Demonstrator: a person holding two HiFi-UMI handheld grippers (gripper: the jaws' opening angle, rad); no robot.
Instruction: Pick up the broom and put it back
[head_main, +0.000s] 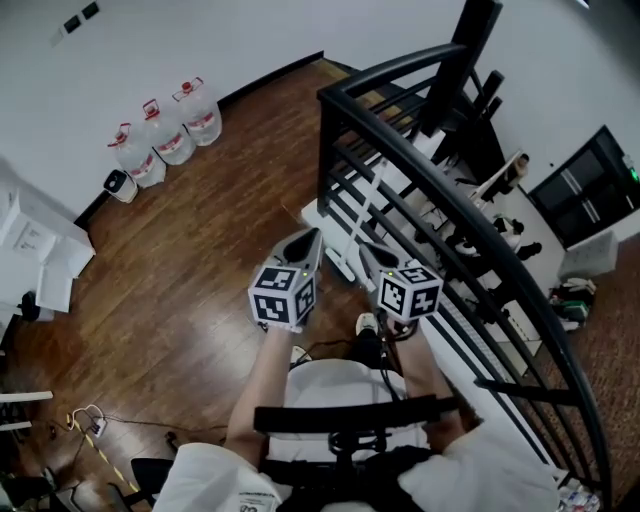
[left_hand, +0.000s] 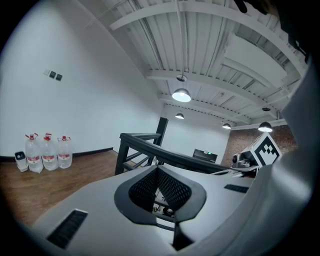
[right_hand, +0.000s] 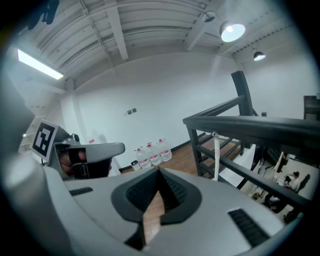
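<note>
The broom (head_main: 362, 215) is a white-handled one that leans against the black stair railing (head_main: 455, 205), with its head down on the wood floor. In the right gripper view its handle (right_hand: 216, 157) stands upright against the rail, ahead and to the right. My left gripper (head_main: 308, 238) and right gripper (head_main: 368, 250) are held side by side at chest height, pointing toward the railing and short of the broom. Both are shut with nothing between the jaws. The left gripper (left_hand: 158, 169) faces the railing corner (left_hand: 145, 142). The right gripper (right_hand: 160, 172) touches nothing.
Three large water bottles (head_main: 165, 135) stand by the white wall at the far left, with a small white device beside them. White boxes (head_main: 35, 250) sit at the left edge. Cables (head_main: 95, 420) lie on the floor near my feet. Beyond the railing is a drop to a lower floor.
</note>
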